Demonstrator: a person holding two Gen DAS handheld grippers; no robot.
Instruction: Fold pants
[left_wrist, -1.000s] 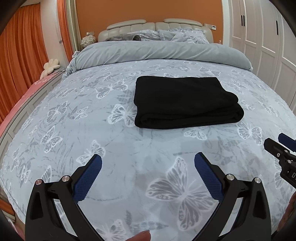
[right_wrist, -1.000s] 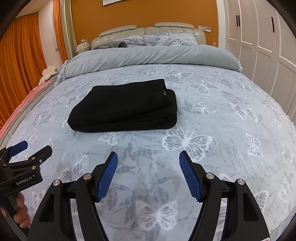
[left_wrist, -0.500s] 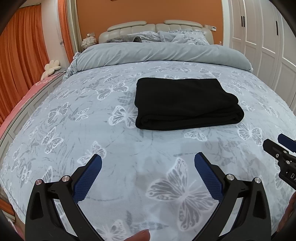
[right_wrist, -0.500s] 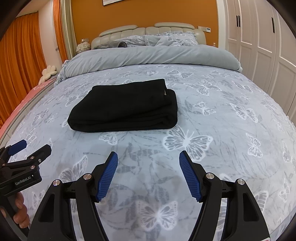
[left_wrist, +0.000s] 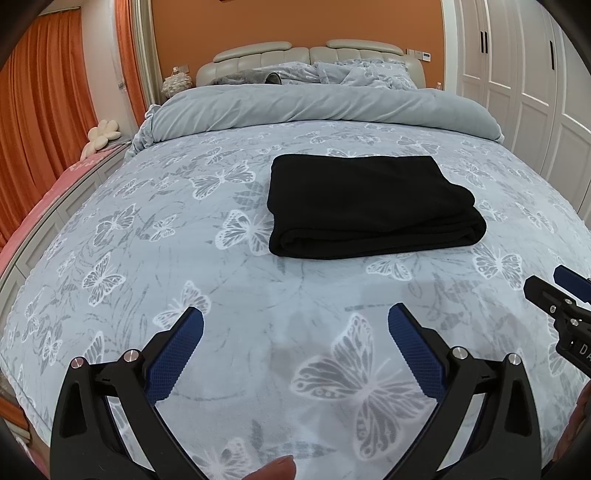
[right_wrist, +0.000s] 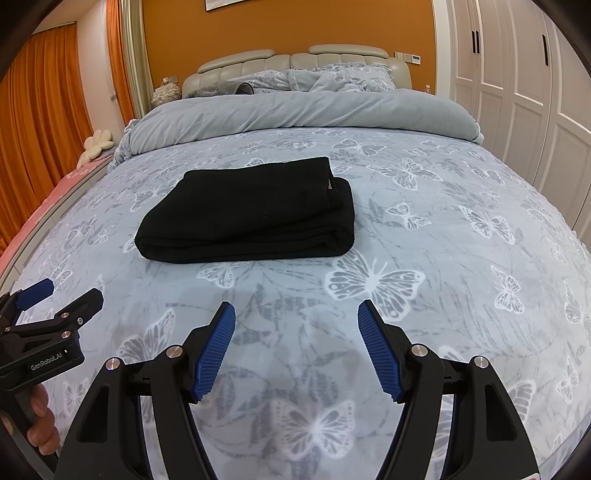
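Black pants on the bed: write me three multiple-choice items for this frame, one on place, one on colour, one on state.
1. Where do the pants lie?
A. On the butterfly-print bedspread, ahead of both grippers
B. On the pillows at the headboard
C. Hanging on the wardrobe doors

2. What colour are the pads on the gripper fingers?
A. Red
B. Blue
C. White

3. What state are the pants in?
A. Spread out flat at full length
B. Folded into a compact stack
C. Pinched between the left gripper's fingers

Answers:
1 A: the pants rest on the bedspread, beyond the left gripper and right gripper.
2 B: the pads are blue.
3 B: layered folded edges show along the near side, and both grippers stand open, apart from the fabric.
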